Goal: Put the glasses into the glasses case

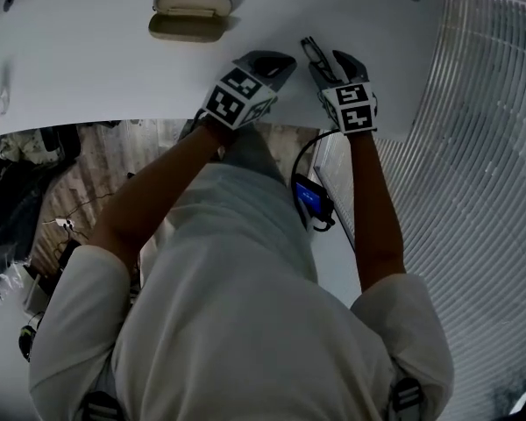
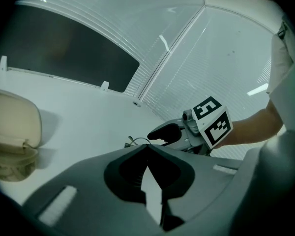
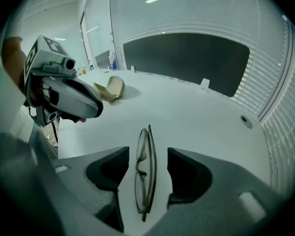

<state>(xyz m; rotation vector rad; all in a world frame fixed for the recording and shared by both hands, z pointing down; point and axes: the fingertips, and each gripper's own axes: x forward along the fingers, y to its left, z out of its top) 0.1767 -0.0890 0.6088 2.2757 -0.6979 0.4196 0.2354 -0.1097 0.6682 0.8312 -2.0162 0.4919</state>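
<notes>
Table (image 1: 88, 68) by slatted wall (image 1: 486, 147); left hand-held gripper (image 2: 147, 149) closed, right hand-held gripper (image 3: 147, 152) spread around glasses (image 3: 145, 176).

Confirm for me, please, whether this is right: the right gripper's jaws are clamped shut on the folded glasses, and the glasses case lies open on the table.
Not quite. The right gripper has its jaws open, the folded glasses lying between them with a gap on each side; the right gripper view shows this. The glasses case does lie open on the table.
</notes>
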